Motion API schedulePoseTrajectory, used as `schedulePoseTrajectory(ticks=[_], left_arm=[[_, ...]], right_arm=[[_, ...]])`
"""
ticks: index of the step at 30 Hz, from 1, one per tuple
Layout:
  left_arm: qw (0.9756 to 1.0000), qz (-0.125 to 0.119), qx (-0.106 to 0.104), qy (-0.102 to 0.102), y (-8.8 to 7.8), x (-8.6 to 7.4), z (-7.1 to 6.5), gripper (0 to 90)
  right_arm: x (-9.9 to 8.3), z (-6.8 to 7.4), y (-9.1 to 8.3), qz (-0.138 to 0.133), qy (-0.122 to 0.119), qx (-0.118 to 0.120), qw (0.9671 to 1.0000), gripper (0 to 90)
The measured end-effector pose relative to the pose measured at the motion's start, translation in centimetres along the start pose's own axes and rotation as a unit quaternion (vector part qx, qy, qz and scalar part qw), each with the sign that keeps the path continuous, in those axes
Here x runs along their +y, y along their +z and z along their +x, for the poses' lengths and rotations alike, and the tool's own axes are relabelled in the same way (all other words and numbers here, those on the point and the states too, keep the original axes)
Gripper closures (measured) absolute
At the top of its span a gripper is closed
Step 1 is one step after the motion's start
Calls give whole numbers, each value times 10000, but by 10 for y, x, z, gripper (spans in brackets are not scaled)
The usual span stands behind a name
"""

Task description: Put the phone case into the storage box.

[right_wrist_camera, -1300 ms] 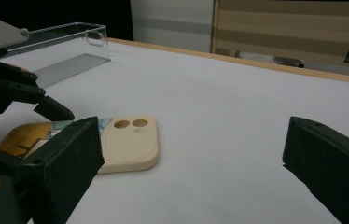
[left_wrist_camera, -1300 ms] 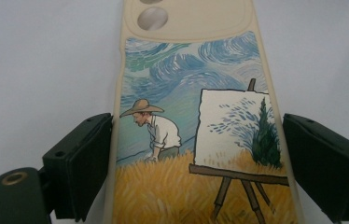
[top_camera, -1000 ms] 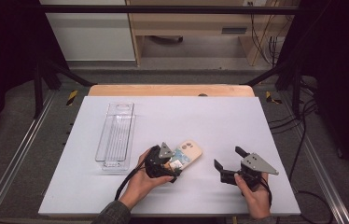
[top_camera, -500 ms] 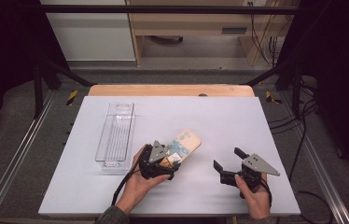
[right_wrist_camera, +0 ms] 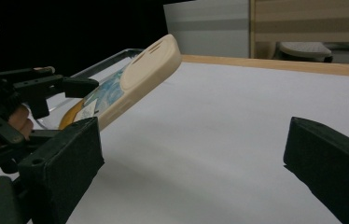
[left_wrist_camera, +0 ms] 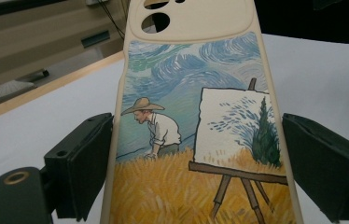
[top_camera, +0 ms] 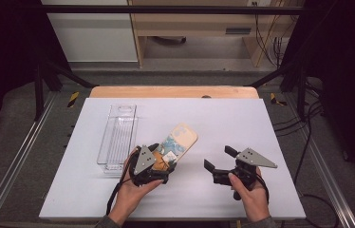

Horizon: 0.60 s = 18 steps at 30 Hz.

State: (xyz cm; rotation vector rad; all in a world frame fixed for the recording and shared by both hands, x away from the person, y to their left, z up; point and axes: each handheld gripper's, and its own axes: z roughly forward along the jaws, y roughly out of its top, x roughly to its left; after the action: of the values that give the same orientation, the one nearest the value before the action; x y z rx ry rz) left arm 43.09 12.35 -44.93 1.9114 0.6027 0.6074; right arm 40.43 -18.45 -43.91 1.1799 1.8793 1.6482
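Left gripper (top_camera: 159, 164) has the painted phone case (top_camera: 178, 142) clamped by its long edges, lifted off the table (top_camera: 280, 128).

The case tilts up, camera-cutout end pointing toward the far edge, near the middle of the table's near half, just right of the clear plastic tray (top_camera: 117, 137). Right gripper (top_camera: 218, 164) sits near the front edge, well apart from the case, jaws spread wide with nothing between them.
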Motion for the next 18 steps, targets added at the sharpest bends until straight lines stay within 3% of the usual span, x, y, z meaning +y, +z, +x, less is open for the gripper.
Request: schedulePoseTrajectory(ticks=[7, 18], left_arm=[[9999, -77, 75, 98, -4, 0, -6, 113], [9995, -251, 186, 30, -7, 1, -4, 113]], right_arm=[[13, 18, 8, 174, -53, 179, 9997, 50], [19, 30, 28, 363, 49, 420, 9984, 61]])
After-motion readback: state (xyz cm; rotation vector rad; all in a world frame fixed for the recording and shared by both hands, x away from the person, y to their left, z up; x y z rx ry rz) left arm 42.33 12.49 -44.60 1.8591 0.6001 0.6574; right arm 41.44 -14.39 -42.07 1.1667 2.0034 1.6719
